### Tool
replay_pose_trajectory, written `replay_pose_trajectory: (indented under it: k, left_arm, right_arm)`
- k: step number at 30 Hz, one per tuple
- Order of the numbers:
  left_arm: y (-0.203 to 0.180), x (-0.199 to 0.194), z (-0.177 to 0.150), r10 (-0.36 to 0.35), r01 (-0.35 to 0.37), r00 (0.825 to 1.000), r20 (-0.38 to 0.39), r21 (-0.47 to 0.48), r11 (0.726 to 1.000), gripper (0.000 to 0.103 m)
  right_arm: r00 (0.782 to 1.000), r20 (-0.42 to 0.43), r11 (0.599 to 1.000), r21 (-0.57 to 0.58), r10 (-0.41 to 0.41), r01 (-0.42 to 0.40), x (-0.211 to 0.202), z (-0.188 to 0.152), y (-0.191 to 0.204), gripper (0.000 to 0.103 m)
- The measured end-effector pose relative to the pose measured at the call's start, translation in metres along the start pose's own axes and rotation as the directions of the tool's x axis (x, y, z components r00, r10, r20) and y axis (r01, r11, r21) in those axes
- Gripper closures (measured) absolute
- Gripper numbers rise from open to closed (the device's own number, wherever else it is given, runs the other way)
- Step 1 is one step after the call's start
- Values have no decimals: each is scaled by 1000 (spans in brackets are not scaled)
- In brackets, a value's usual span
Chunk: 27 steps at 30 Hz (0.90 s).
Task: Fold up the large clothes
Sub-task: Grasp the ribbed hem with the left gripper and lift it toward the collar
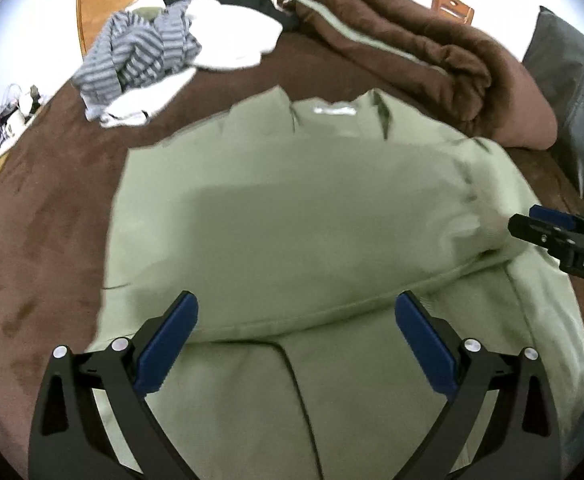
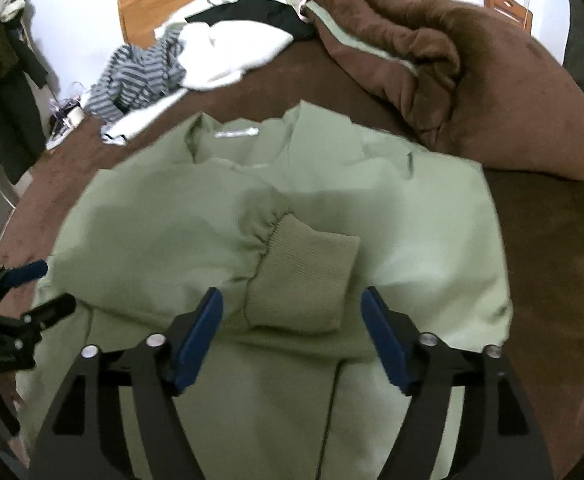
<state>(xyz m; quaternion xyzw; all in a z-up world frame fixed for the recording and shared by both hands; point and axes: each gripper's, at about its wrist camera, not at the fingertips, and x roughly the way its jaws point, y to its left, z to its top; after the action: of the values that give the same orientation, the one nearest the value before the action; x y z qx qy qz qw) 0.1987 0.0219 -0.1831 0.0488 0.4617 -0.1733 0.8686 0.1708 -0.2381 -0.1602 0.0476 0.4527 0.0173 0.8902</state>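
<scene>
Covering the brown bed, a pale green jacket lies spread flat, collar toward the headboard. Beyond the jacket sit a bunched brown blanket and a striped garment. On the jacket rests its ribbed cuff, untouched between the wide right gripper. Over the jacket's near part, the left gripper gapes wide, empty.
</scene>
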Motion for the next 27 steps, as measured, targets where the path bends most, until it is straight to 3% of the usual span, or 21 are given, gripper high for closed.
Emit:
replay_pose_trajectory:
  k: [6, 12, 19, 27]
  left_arm:
    - [9, -58, -27, 0, 0, 1000, -21, 10, 1000, 7]
    - [26, -98, -88, 2, -7, 997, -73, -61, 998, 7]
    - [47, -125, -154, -15, -5, 995, -104, -188, 982, 7]
    - [64, -124, -214, -13, -34, 985, -171, -269, 962, 7]
  right_arm:
    - [990, 55, 988, 72, 133, -137, -64, -30, -20, 21]
    - [984, 16, 978, 109, 178, -178, -105, -85, -50, 21]
    - [987, -70, 982, 134, 147, -136, -128, -155, -82, 21]
    - [984, -123, 967, 237, 129, -97, -144, -214, -107, 22]
